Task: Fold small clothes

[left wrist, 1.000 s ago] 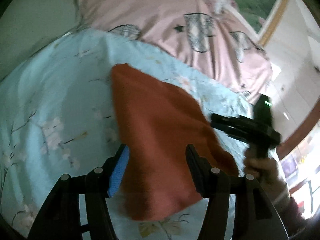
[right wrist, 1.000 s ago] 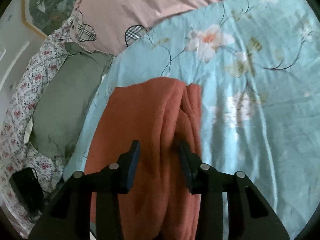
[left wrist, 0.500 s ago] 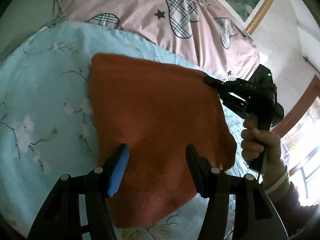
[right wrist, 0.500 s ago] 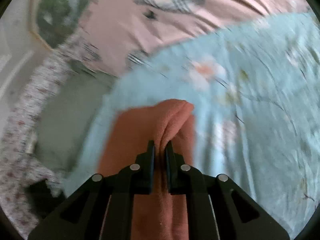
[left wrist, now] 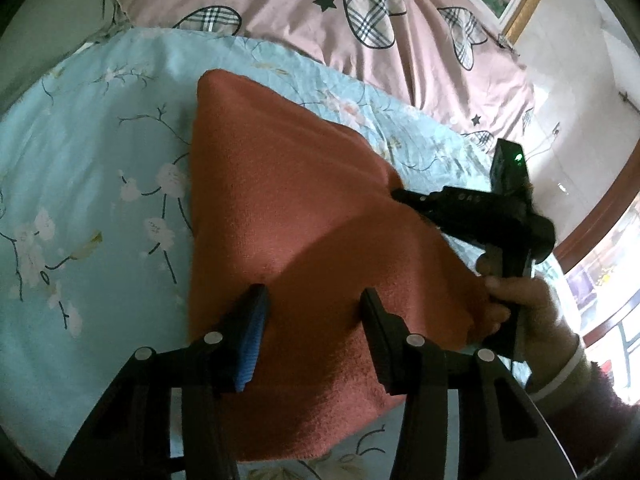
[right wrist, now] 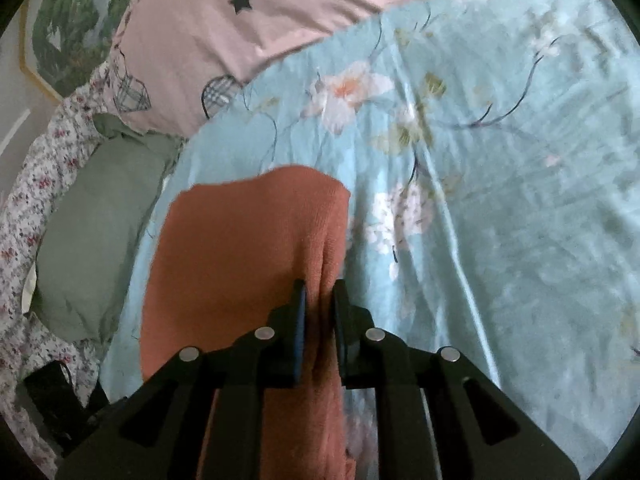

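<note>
A rust-orange cloth (left wrist: 288,216) lies on the light blue floral sheet (left wrist: 92,168). My left gripper (left wrist: 312,304) is open and empty, its jaws hovering over the cloth's near part. My right gripper (right wrist: 320,292) is shut on a raised fold of the orange cloth (right wrist: 248,240) at the cloth's right edge. It also shows in the left wrist view (left wrist: 404,196), pinching the cloth's right side and lifting it slightly, with the hand holding it below.
A pink pillow with plaid hearts (left wrist: 360,20) lies at the head of the bed. A green cushion (right wrist: 92,236) and a floral fabric (right wrist: 24,216) sit left of the sheet. A dark object (right wrist: 60,396) lies at lower left.
My right gripper closed on a fold of the orange cloth and now holds it pinched. The cloth's right side has shifted with it. My left gripper stays open over the cloth.
</note>
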